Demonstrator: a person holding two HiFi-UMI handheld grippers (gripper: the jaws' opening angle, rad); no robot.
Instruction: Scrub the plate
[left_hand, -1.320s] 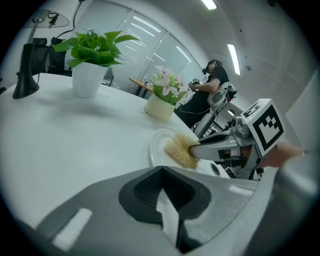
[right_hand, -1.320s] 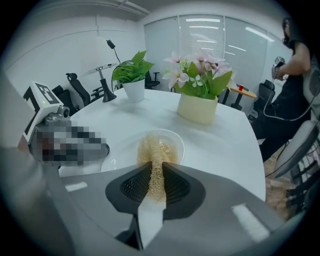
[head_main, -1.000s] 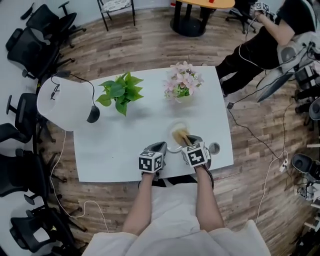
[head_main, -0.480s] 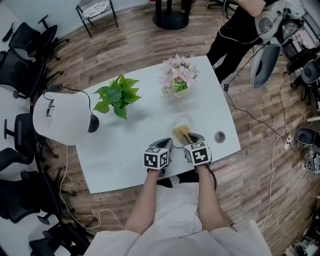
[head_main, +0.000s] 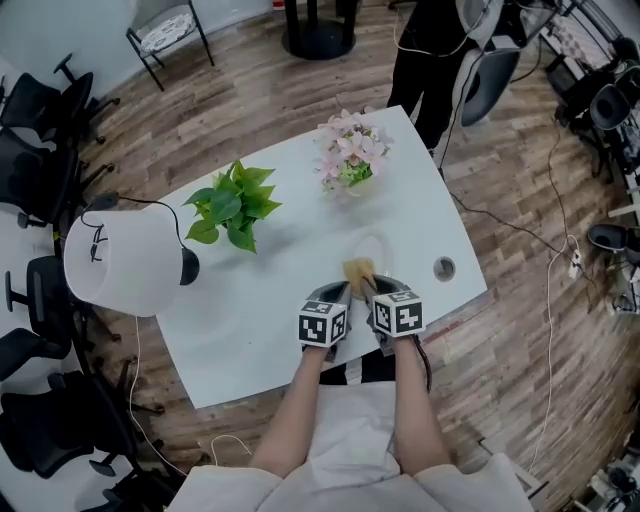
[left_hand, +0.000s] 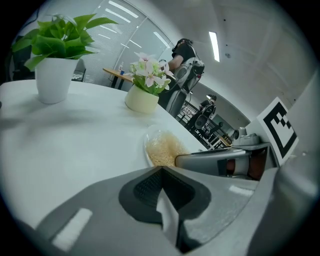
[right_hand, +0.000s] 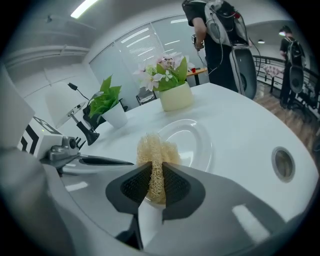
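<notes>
Stands at a white table (head_main: 250, 310), both grippers out over its near edge. Pinches a tan fibrous scrubber (right_hand: 155, 150) in the right gripper (right_hand: 152, 177), pads squeezed against its lower end (upper end fanned out loose beyond the jaws). Holds that scrubber at the near rim of the white plate (right_hand: 192, 137); cannot tell whether touching. Carries nothing in the left gripper (left_hand: 160, 177), pads pressed together, tip just left of the plate and close beside the right one. Finds the plate flat on the table, a little in from the near edge, between the grippers and a pot of pink and white flowers (head_main: 348, 155). Sees a potted green plant (head_main: 232, 205) farther left, well apart from the plate, and a white lamp shade (head_main: 110, 262) over the table's left end. Notes a round grommet (head_main: 444, 267) in the tabletop right of the plate, and a person (head_main: 420, 50) standing beyond the far right corner.
</notes>
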